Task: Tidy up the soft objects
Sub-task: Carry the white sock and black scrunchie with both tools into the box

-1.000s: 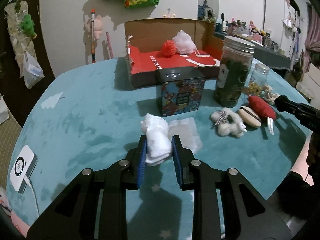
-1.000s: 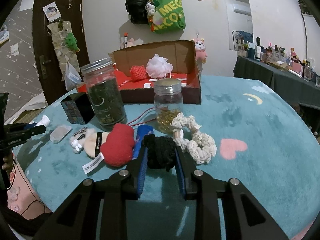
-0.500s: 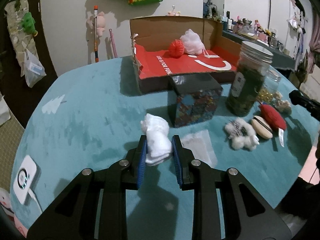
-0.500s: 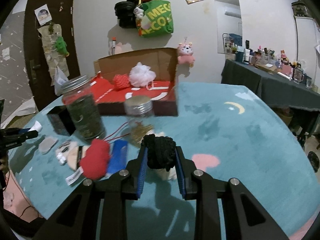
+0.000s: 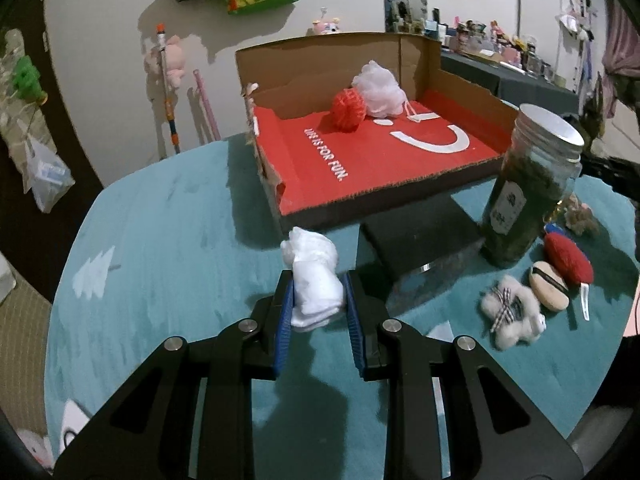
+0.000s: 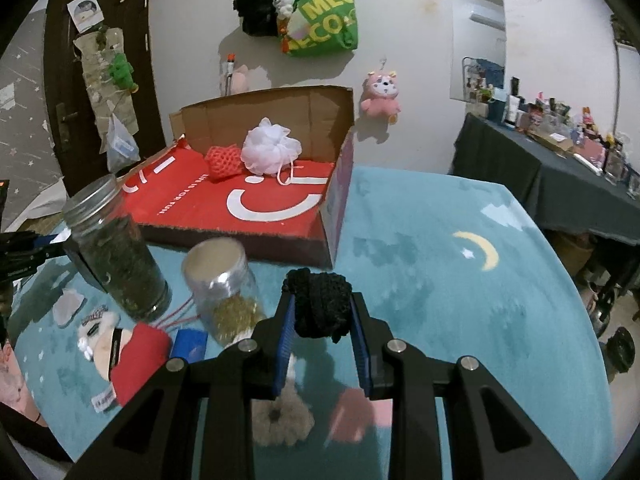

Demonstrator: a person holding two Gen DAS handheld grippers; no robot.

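I am clamping a white sock bundle (image 5: 316,280) in my left gripper (image 5: 318,312) and a black knitted scrunchie (image 6: 320,304) in my right gripper (image 6: 322,330), both lifted near the red-lined cardboard box (image 6: 256,208) at the tabletop's far edge. Squashy grips risk slipping; my right gripper is passing close beside the small glass jar (image 6: 224,280), which a knock would tip.

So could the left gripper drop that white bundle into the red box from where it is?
Probably yes. The left gripper is shut on the white bundle, and the red box sits just ahead with its low front edge facing it. The black box stands off to one side.
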